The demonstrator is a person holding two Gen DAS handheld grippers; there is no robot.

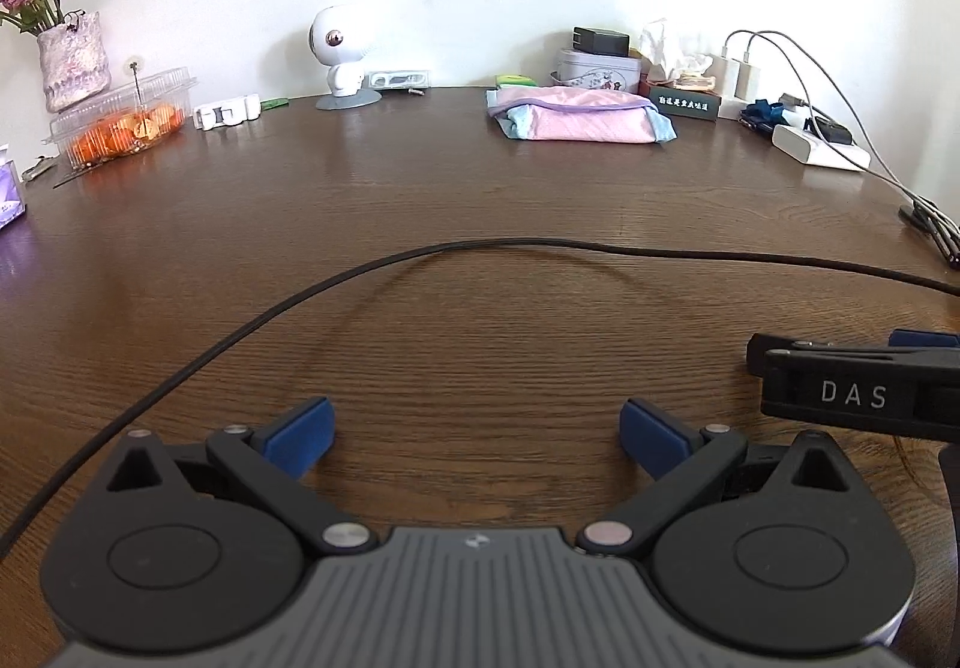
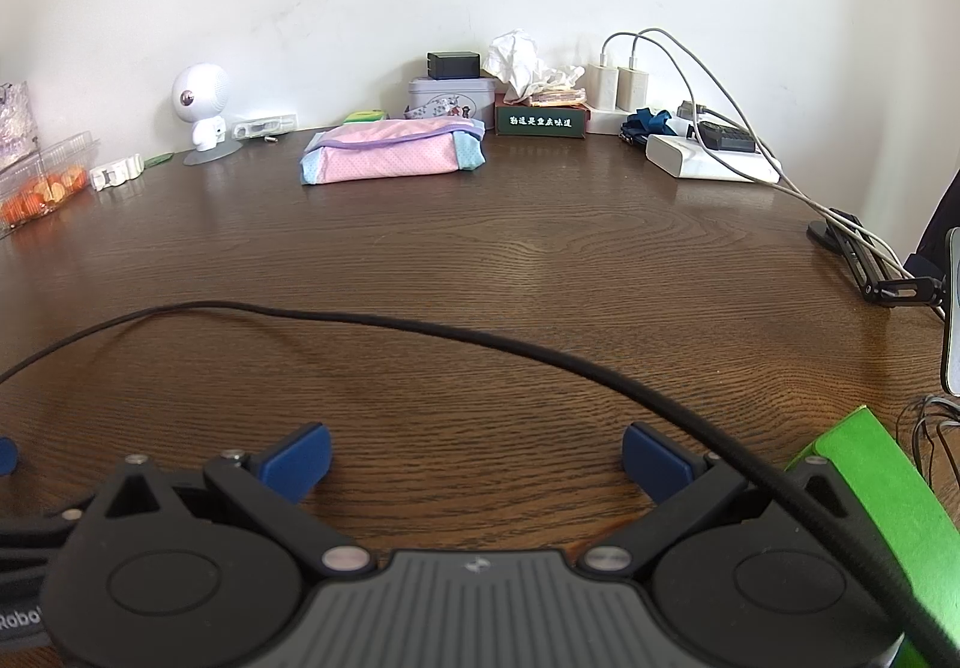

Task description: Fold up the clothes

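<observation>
A folded pink garment with light blue and purple trim (image 1: 576,121) lies at the far side of the brown wooden table (image 1: 480,200); it also shows in the right wrist view (image 2: 393,151). My left gripper (image 1: 477,437) is open and empty, low over the table's near part, far from the garment. My right gripper (image 2: 477,461) is open and empty, also near the front of the table. The right gripper's body (image 1: 858,389) shows at the right edge of the left wrist view.
A black cable (image 1: 384,263) curves across the table in front of both grippers (image 2: 480,344). Along the back wall stand a vase (image 1: 72,62), a box of oranges (image 1: 123,119), a white figurine (image 1: 339,50), a tin (image 1: 594,68), chargers and a power strip (image 2: 708,158). A green object (image 2: 888,494) lies at the right.
</observation>
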